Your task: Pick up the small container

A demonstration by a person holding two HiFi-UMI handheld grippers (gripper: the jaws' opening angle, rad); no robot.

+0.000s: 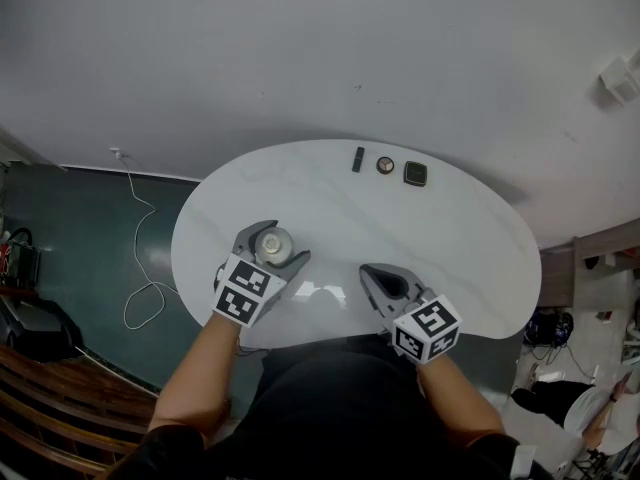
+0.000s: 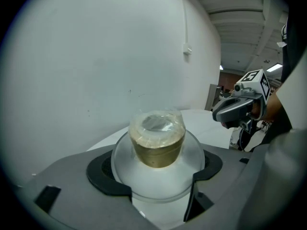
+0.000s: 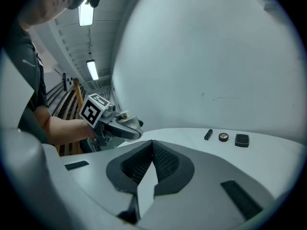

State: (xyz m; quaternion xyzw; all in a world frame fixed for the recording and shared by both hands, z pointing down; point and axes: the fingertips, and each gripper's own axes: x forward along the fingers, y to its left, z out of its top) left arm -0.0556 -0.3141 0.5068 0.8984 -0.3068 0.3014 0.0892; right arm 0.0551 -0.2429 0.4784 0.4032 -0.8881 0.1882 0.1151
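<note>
Jaws of left gripper (image 1: 271, 245) clasp small container (image 2: 157, 145), base hidden.

Bright, even indoor lighting; wide-angle distortion.
Ceiling tube lamps (image 3: 87, 14) light the scene; the glossy counter (image 1: 460, 248) shows faint reflections, the small container (image 2: 157, 140) a glare patch on top. Gripper views curve and darken at the corners.

Small container (image 1: 272, 241) inside left hand-held gripper (image 1: 271, 247)
</note>
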